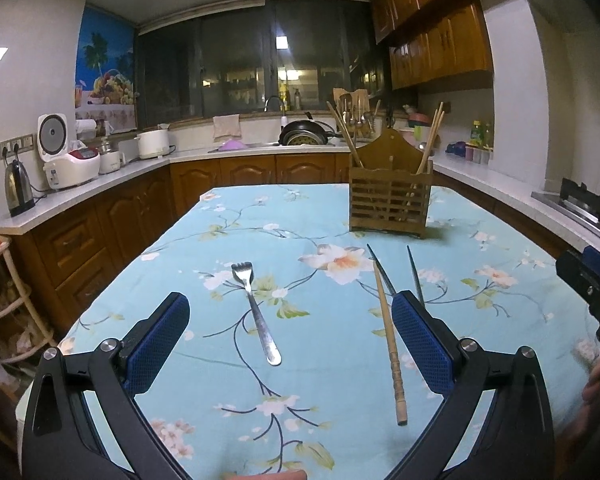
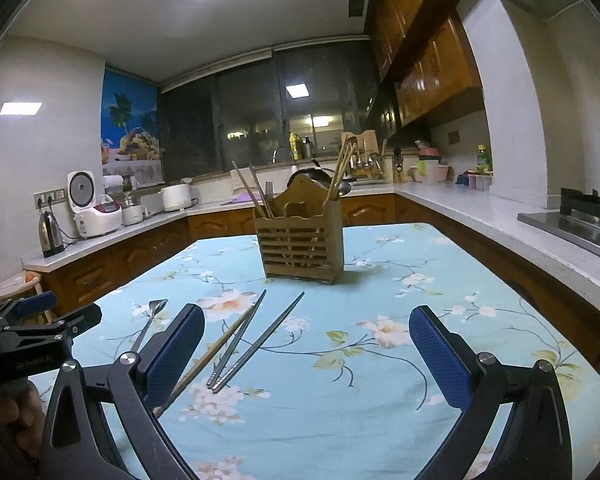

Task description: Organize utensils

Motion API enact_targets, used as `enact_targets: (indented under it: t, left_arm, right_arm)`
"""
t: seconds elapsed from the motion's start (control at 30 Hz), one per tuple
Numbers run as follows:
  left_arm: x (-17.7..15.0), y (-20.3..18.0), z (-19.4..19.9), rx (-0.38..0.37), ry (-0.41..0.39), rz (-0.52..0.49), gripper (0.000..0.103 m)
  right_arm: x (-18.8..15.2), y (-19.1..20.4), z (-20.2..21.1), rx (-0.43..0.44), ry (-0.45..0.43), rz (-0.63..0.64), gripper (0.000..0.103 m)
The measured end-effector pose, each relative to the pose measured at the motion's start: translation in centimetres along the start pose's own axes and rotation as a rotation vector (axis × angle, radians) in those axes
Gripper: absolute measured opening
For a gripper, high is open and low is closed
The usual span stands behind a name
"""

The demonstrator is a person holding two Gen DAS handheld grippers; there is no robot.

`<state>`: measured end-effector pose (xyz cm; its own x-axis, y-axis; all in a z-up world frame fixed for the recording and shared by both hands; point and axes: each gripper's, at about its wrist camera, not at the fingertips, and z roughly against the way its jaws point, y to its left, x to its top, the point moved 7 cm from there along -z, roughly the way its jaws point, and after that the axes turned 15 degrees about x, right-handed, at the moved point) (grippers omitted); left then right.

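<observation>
1. Floral cloth in pale blue covers the table [image 1: 204,360], the largest surface in play; every loose utensil lies flat on it.
2. Slatted wood forms the utensil holder [image 1: 390,200], upright toward the far end of the table. Wooden chopsticks already stand in its left and right compartments; the middle one cannot be read.
3. Both tools hover low over the near edge, empty. The left gripper [image 1: 300,344] has its jaws spread wide; the right gripper [image 2: 306,356] likewise stands fully apart.
4. Loose items, in descending order:
   - the wooden chopstick [image 1: 390,344], just beside the left gripper's right pad;
   - the pair of metal chopsticks [image 2: 256,340], near ends touching, far tips splayed, the wooden one crossing at their left;
   - the fork [image 1: 256,312], tines pointing away, well apart from the chopsticks.
5. Probable step in hand — selecting a first pick. The fork lies between the left pads already; descend squarely and close across the handle's mid-length.
6. Thin metal on cloth may slip — press the pads down to the fabric before closing.
</observation>
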<state>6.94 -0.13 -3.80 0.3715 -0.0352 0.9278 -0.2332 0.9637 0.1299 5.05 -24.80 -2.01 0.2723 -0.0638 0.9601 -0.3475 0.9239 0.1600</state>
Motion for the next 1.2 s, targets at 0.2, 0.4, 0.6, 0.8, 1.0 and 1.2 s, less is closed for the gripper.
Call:
enact_targets:
  t: [0.2,0.4,0.6,0.8,1.0,1.2]
  left_arm:
    - [0.1,0.0,0.3,-0.011,-0.002,0.005,0.103]
    - [0.2,0.0,0.4,-0.011,-0.008,0.009,0.103]
    - [0.7,0.1,0.9,-0.012,-0.029,0.019,0.103]
    - [0.8,0.0,1.1,-0.019,-0.038,0.021,0.103]
    - [0.8,-0.1,1.1,-0.020,-0.037,0.022,0.103]
    - [0.7,-0.1,1.1,-0.019,-0.030,0.016,0.103]
  right_arm:
    - [0.0,0.6,-0.3,0.010,0.006,0.016,0.103]
    - [0.1,0.7,-0.3,0.012,0.004,0.018,0.103]
    - [0.0,0.8,-0.4,0.014,-0.003,0.018,0.103]
    - [0.0,0.8,-0.5,0.014,0.001,0.016,0.103]
    - [0.0,0.7,-0.4,0.014,-0.001,0.016,0.103]
    - [0.0,0.7,-0.4,0.015,0.003,0.009,0.103]
